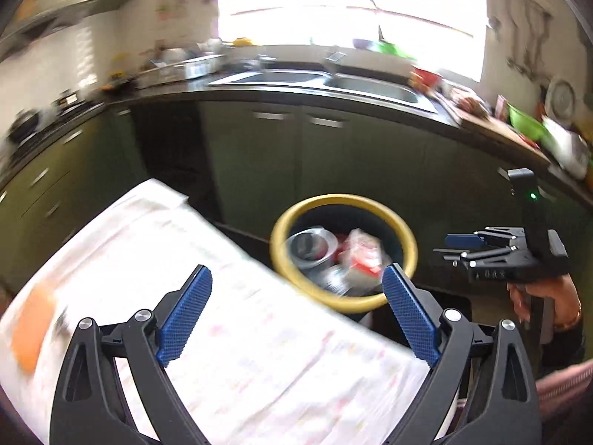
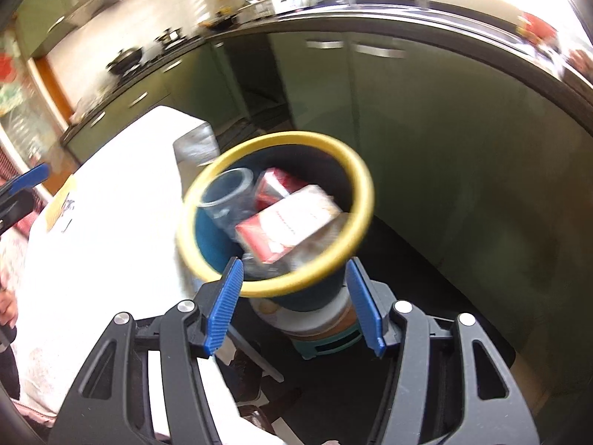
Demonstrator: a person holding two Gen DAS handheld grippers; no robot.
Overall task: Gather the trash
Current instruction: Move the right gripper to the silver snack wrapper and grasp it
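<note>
A dark bin with a yellow rim (image 1: 344, 198) (image 2: 296, 138) stands past the table's corner. In it lie a clear plastic cup (image 1: 309, 246) (image 2: 226, 193) and red and white packets (image 1: 361, 250) (image 2: 289, 222). My left gripper (image 1: 296, 269) hovers wide open over the white tablecloth (image 1: 259, 333), just short of the bin, with nothing between its blue pads. My right gripper (image 2: 294, 265) (image 1: 450, 246) hangs to the right of the bin, apart from it. Its jaws stand partly apart and hold nothing. In the right wrist view the bin's base shows beyond them.
The bin rests on a white and teal round thing (image 2: 322, 330). Green cabinets (image 1: 333, 170) under a dark counter with a steel sink (image 1: 370, 87) stand behind. A pan sits on the stove (image 2: 124, 61). A person's hand (image 1: 537, 296) holds the right gripper. An orange patch (image 1: 31, 330) lies on the cloth.
</note>
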